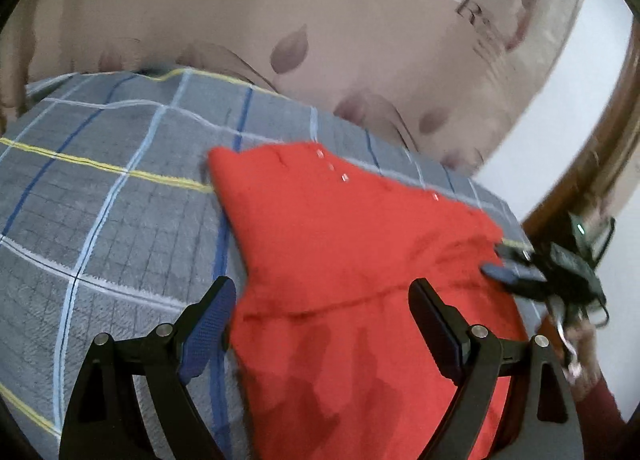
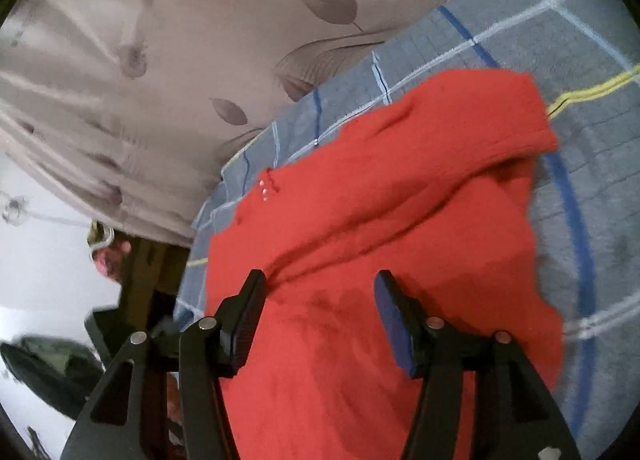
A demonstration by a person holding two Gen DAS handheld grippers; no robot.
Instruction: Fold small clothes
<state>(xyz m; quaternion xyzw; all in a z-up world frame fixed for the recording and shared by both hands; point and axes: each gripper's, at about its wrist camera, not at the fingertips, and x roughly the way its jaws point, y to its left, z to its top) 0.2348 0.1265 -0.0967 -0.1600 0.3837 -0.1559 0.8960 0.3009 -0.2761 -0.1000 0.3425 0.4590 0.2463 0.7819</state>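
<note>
Your left gripper [image 1: 320, 296] and right gripper [image 2: 320, 288] both hover with fingers spread, gripping nothing. The red garment [image 1: 340, 240] lies rumpled across frame centre on the plaid blanket [image 1: 112, 200]; folding looks barely begun, with most folds left.

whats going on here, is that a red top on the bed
A person is working on a red garment spread over a grey plaid blanket, with a hand-held gripper in each hand. The left hand-held gripper and the right hand-held gripper both hang open over its near part, gripping nothing. The garment looks rumpled, one far corner lapped over, with no neat fold showing. A leaf-patterned cloth lies behind.
</note>
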